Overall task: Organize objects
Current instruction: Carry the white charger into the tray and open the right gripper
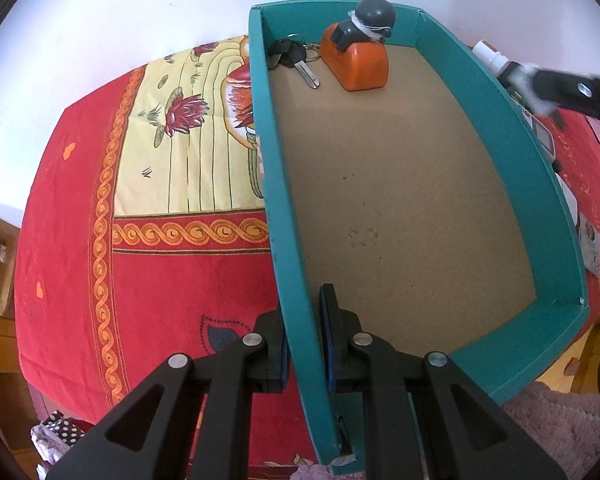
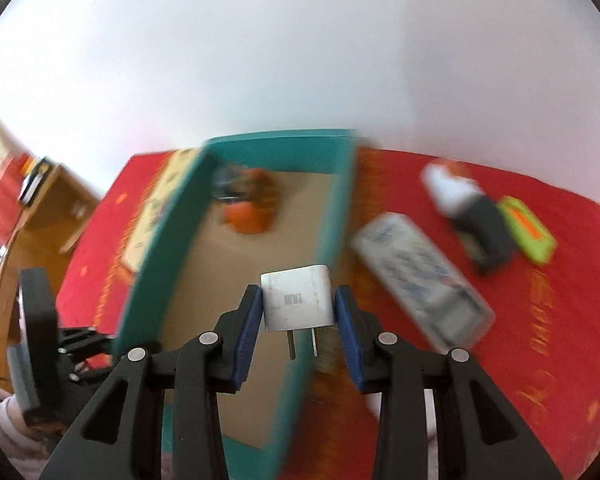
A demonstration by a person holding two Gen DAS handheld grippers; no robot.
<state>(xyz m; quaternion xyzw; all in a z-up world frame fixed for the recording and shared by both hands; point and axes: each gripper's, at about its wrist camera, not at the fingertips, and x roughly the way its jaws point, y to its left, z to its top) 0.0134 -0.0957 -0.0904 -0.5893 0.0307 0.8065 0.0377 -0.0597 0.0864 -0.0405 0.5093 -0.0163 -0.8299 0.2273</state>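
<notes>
so the teal box (image 1: 400,184) is the anchor here, sitting on the red tablecloth (image 1: 148,280). the left gripper (image 1: 304,344) has its fingers clamped on the box's left wall, one finger outside and one inside, looks like it's just steadying the thing. inside the box at the far end there's a bunch of keys (image 1: 296,58) and an orange toy with a grey cat on it (image 1: 360,56).

the right gripper (image 2: 296,316) is pinching a white charger plug (image 2: 297,302), prongs pointing back toward the camera, held up right over the box's right wall, about at the near end. the view is smeared so it's probably mid swing.

my read: this is the carry-to-box step for the charger. next it needs to get inside the wall, go lower over the bare floor, then let go. a remote (image 2: 424,280), a green case (image 2: 530,234) and a bottle-ish thing (image 2: 460,196) wait right of the box.
</notes>
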